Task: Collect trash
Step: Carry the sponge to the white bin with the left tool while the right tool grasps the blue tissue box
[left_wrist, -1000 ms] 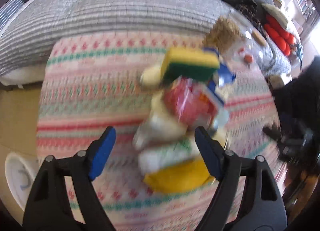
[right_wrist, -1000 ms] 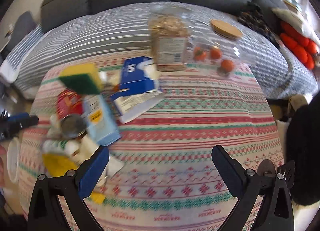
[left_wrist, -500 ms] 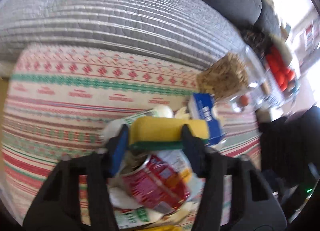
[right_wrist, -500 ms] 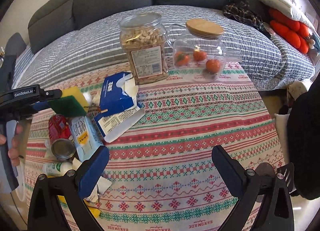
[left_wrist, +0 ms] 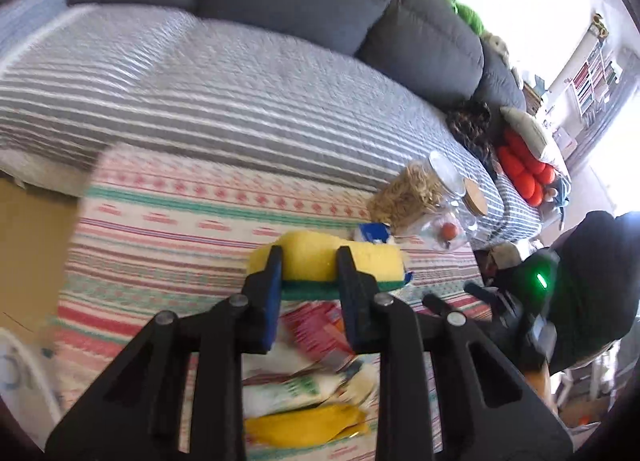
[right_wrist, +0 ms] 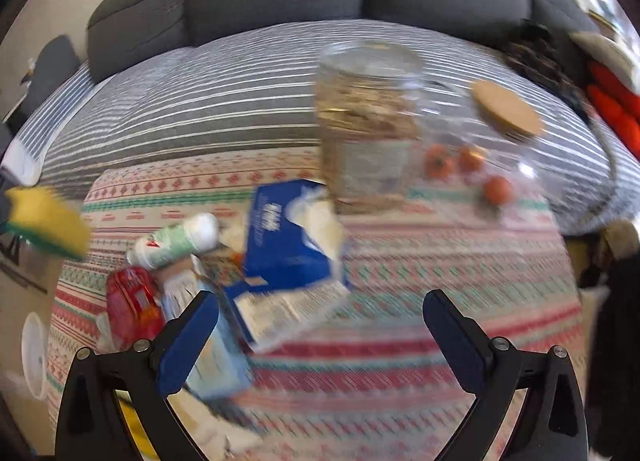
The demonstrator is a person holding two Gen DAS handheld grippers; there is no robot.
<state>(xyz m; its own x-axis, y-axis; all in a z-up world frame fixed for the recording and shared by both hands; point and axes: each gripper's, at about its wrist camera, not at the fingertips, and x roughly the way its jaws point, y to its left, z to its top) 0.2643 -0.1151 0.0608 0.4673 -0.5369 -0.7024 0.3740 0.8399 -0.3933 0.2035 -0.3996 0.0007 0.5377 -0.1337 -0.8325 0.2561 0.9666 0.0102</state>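
Lettering on blue box [right_wrist: 288, 245] blurs unreadable; left claw [left_wrist: 310, 289] just clenched on sponge [left_wrist: 326, 261], right claw [right_wrist: 320, 325] released

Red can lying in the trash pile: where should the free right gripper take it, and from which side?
Grip the red can across its round body at mid-length, coming down from above. It lies on its side on the tablecloth, so its curved sides are what the open right gripper can straddle. A light-blue carton crowds one side, so probably set the jaws across its width.

Both grippers: black frames with silver screws, fingers [right_wrist: 188, 345] faced in blue pads.
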